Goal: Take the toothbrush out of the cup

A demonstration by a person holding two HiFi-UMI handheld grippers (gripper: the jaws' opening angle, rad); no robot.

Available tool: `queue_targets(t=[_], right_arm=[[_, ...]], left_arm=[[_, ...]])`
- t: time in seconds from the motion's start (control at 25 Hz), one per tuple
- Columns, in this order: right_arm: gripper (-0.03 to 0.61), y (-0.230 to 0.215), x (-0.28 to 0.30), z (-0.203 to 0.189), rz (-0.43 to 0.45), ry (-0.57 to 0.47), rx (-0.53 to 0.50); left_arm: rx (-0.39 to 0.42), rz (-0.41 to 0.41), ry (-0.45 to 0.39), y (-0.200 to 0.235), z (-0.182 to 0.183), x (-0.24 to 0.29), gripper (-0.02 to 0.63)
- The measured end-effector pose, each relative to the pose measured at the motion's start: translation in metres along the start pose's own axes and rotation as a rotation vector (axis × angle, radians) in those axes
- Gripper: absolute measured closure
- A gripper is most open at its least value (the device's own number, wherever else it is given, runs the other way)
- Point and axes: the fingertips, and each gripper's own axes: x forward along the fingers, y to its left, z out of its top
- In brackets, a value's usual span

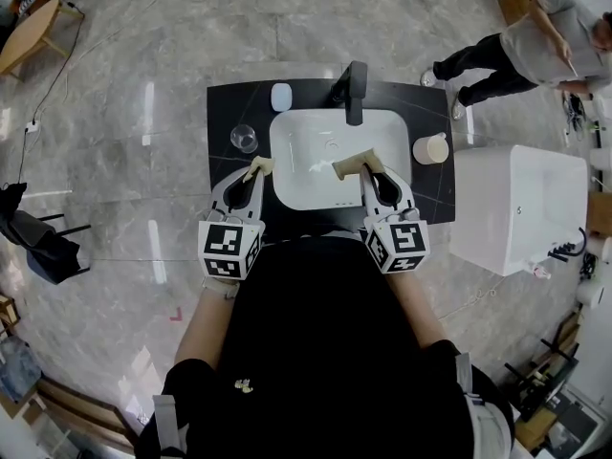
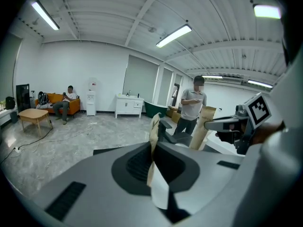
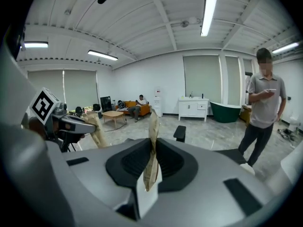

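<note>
A white elongated thing (image 1: 319,166) is seen lying in the basin (image 1: 296,189), just beside the tips of the right gripper (image 1: 344,168). Whether it is the toothbrush cannot be told at this size. A clear glass cup (image 1: 244,139) is set near the left edge of the worktop (image 1: 222,113), left of the basin; what it contains cannot be made out. A cream cup (image 1: 430,148) is placed near the right edge.

The fingers (image 3: 153,126) of the right gripper are pressed together with nothing between them. The fingers (image 2: 153,131) of the left gripper (image 1: 259,166) are likewise closed and empty, and are held over the basin's front left rim, near the glass cup but apart from it.

A black faucet (image 1: 354,89) is mounted at the middle of the back edge, and a small white rounded thing (image 1: 281,96) is laid to its left.

The worktop is black, and the basin sunk into it is white. A white unit (image 1: 521,208) is stood beside its right edge. The floor (image 1: 124,161) is laid with glossy grey stone tiles. A standing person (image 1: 521,51) is seen beyond the back right corner, and an orange sofa (image 2: 71,105) with a seated person is seen against the far wall.
</note>
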Motion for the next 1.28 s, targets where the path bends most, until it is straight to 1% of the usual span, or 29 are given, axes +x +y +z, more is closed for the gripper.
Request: queue_targets(t=[0.24, 0.44, 0.8, 1.04, 1.28], right_arm=[[0.523, 0.035, 0.01, 0.001, 0.11, -0.004, -0.028], [0.523, 0.054, 0.016, 0.0, 0.162, -0.007, -0.06], [0.522, 0.064, 0.02, 0.002, 0.197, -0.016, -0.074], [0.523, 0.07, 0.022, 0.003, 0.222, -0.024, -0.086], [0.523, 0.068, 0.023, 0.004, 0.223, -0.027, -0.078]], left_arm=[[0.014, -0.013, -0.004, -0.005, 0.002, 0.001, 0.584], [0.023, -0.023, -0.001, -0.009, 0.002, 0.001, 0.584], [0.032, -0.038, 0.009, -0.017, -0.002, 0.003, 0.584], [0.035, -0.025, 0.001, -0.012, 0.001, 0.002, 0.584], [0.061, -0.035, -0.009, -0.015, 0.004, 0.003, 0.584]])
